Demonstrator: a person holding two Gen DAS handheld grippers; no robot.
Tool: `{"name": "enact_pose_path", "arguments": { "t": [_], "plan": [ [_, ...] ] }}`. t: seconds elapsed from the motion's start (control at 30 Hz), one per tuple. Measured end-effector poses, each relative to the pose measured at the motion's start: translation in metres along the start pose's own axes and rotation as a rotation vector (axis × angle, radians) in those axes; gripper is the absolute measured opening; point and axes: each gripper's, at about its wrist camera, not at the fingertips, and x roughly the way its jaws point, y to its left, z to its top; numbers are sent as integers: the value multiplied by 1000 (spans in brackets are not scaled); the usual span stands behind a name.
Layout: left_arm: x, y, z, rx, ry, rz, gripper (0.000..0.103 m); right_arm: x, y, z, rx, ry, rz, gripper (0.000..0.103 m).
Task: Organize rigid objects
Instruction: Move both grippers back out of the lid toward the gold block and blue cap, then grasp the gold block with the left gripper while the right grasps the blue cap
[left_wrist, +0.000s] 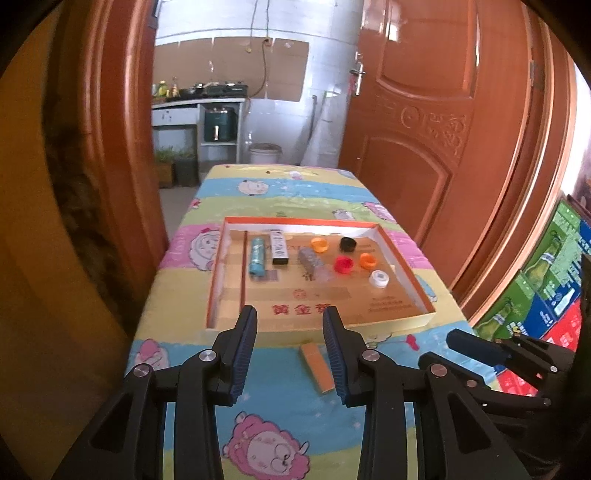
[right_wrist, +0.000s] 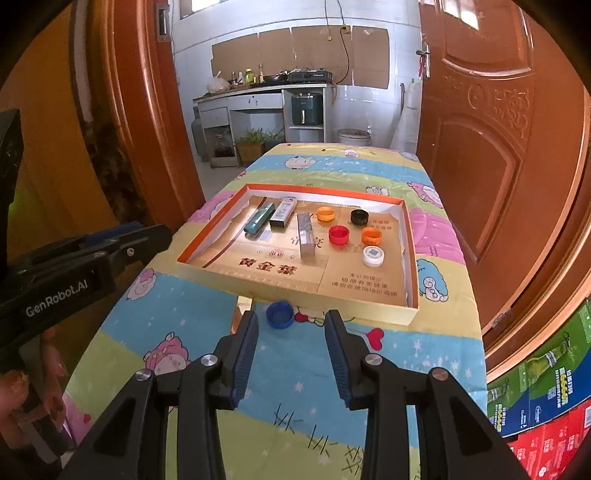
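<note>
A shallow orange-rimmed cardboard tray (left_wrist: 395, 323) (right_wrist: 295, 286) lies on the table. In it lie a teal tube (left_wrist: 256, 256) (right_wrist: 259, 218), a black-and-white box (left_wrist: 279, 245) (right_wrist: 283, 212), a silver box (left_wrist: 312, 264) (right_wrist: 306, 236) and several bottle caps: orange, black, red (right_wrist: 339, 235), orange, white. An orange box (left_wrist: 317, 367) lies on the cloth just before the tray, between my left fingers. A blue cap (right_wrist: 280, 314) lies before the tray, just beyond my right fingers. My left gripper (left_wrist: 291, 319) and right gripper (right_wrist: 292, 323) are open and empty.
The table wears a cartoon-sheep cloth (left_wrist: 280, 417). An open wooden door (left_wrist: 436, 147) stands to the right, a door frame to the left. Coloured cartons (left_wrist: 546, 288) are stacked at the right. A kitchen counter lies beyond.
</note>
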Motion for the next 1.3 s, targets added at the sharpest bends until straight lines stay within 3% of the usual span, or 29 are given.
{"name": "enact_pose_path", "arguments": {
  "t": [0.8, 1.3],
  "plan": [
    [-13, 9, -30, -17, 15, 41, 38, -11, 13, -25, 3, 3, 4, 37],
    [38, -20, -60, 6, 113, 4, 38, -7, -5, -37, 40, 32, -5, 37]
  ]
}}
